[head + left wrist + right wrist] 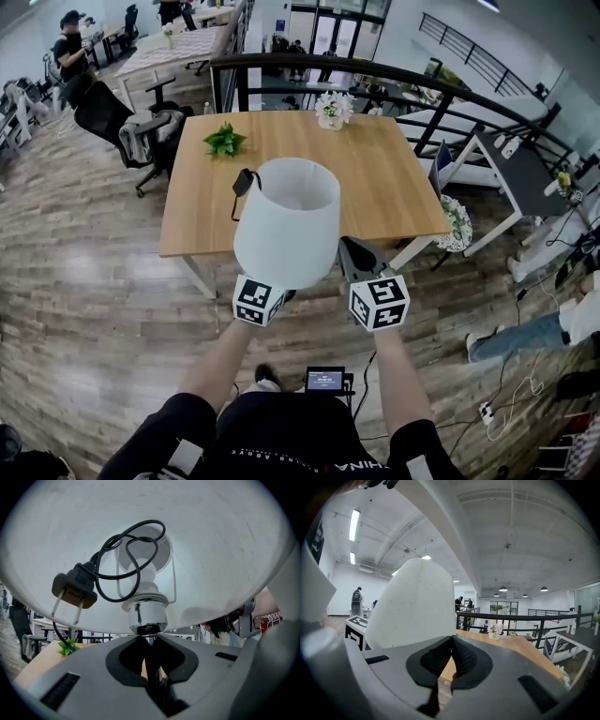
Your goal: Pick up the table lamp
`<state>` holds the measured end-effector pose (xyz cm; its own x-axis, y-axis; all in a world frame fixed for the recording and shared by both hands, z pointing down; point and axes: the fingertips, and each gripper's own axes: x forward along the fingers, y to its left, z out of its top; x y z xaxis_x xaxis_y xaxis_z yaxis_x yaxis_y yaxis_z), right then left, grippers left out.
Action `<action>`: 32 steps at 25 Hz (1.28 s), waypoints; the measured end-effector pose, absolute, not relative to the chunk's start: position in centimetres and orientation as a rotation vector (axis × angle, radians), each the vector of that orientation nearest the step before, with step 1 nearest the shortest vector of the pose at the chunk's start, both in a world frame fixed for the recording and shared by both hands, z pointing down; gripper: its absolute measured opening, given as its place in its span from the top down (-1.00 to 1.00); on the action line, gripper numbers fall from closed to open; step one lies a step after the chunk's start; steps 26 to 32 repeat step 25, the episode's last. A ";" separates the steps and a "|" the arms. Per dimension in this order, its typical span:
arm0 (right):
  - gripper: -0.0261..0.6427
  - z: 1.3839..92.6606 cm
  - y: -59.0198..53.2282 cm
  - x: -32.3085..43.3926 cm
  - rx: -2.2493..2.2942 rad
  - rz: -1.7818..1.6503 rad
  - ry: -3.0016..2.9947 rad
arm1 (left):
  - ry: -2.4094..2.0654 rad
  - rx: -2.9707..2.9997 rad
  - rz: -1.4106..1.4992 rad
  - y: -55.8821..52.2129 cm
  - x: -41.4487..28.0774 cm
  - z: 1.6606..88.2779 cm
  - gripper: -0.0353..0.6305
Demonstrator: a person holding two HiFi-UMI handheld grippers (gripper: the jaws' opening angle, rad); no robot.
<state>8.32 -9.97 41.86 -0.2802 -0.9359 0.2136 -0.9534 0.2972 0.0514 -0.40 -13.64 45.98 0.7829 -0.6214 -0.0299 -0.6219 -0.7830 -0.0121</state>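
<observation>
1. Left gripper view: the left claw (149,639) is nearly closed, clamped on the thin stem of the table lamp (143,611) just under its socket.
2. The right claw (451,660) is closed and empty, beside the shade.
3. The lamp is airborne, near the counter (375,187).
4. Grip firmly and carry level, since the top-heavy shade could swing.
5. The long axis seems upright, shade uppermost; the base is hidden.

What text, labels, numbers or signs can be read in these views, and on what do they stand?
No text reads clearly.
Shirt print: cut off at the frame edge, too blurred to read.
Small screen: too small to read.
Marker cubes: black-and-white square patterns only, no letters.
Table lamp and its plug: no legible markings.
</observation>
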 end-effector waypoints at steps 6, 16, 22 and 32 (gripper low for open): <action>0.84 41.9 -9.3 10.3 1.721 0.111 -2.375 | 1.060 -2.930 0.038 -12.8 1.6 46.0 0.72; 0.84 41.4 -10.3 13.3 1.705 0.102 -2.399 | 1.077 -2.910 0.028 -13.8 4.5 45.5 0.72; 0.84 41.6 -11.1 14.0 1.697 0.107 -2.404 | 1.084 -2.909 0.014 -14.6 5.2 45.8 0.72; 0.84 41.8 -11.1 14.2 1.694 0.109 -2.405 | 1.086 -2.912 0.011 -14.5 5.5 46.0 0.72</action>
